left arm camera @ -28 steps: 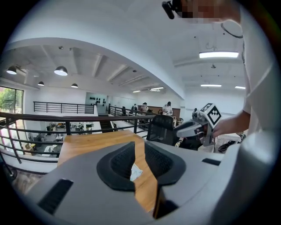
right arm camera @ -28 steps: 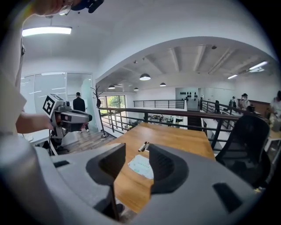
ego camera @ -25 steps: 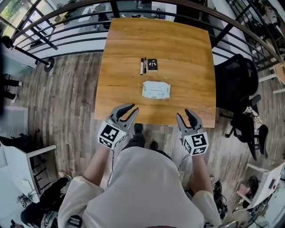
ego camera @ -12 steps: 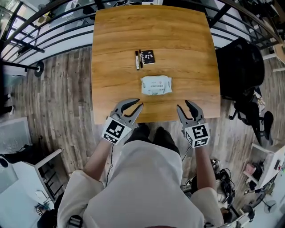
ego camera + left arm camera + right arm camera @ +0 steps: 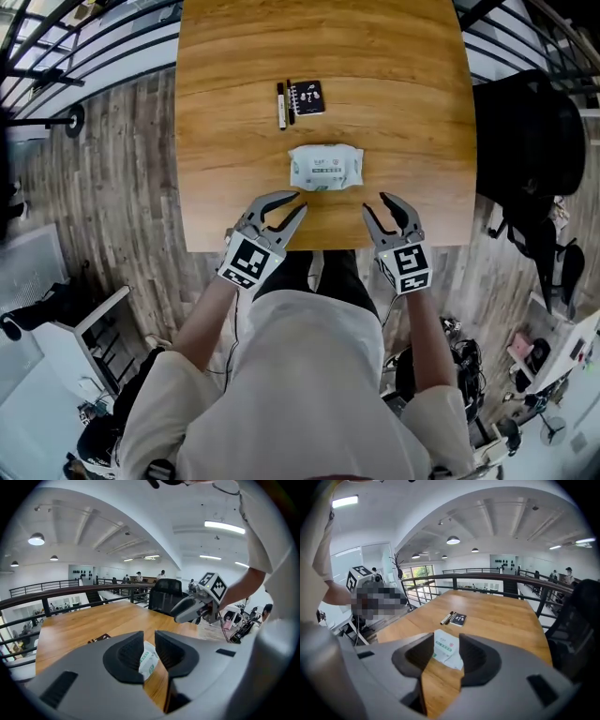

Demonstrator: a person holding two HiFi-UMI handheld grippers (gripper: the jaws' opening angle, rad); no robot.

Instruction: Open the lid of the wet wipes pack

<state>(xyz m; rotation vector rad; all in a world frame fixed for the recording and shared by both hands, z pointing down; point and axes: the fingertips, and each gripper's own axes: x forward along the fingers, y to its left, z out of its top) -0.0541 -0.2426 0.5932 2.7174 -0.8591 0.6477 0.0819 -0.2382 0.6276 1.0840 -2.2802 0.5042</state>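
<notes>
The wet wipes pack [image 5: 325,167], white and pale green, lies flat on the wooden table [image 5: 403,112] with its lid down. My left gripper [image 5: 292,201] hovers over the table's near edge, just short of the pack's left corner; its jaws are opening with nothing between them. My right gripper [image 5: 377,203] stands open and empty near the pack's right corner. In the left gripper view the pack [image 5: 148,660] shows through the gap of the left gripper [image 5: 149,644]. The right gripper view shows the pack [image 5: 444,651] ahead, beyond the right gripper [image 5: 446,639].
A small black notebook [image 5: 307,97] and a black marker [image 5: 280,105] lie side by side beyond the pack. A black office chair [image 5: 525,159] stands to the table's right. A metal railing [image 5: 84,56] runs behind the table. The floor is wood planks.
Both grippers have come forward and down, from in front of the table's near edge to just over it, and now sit close to the pack's near corners.
</notes>
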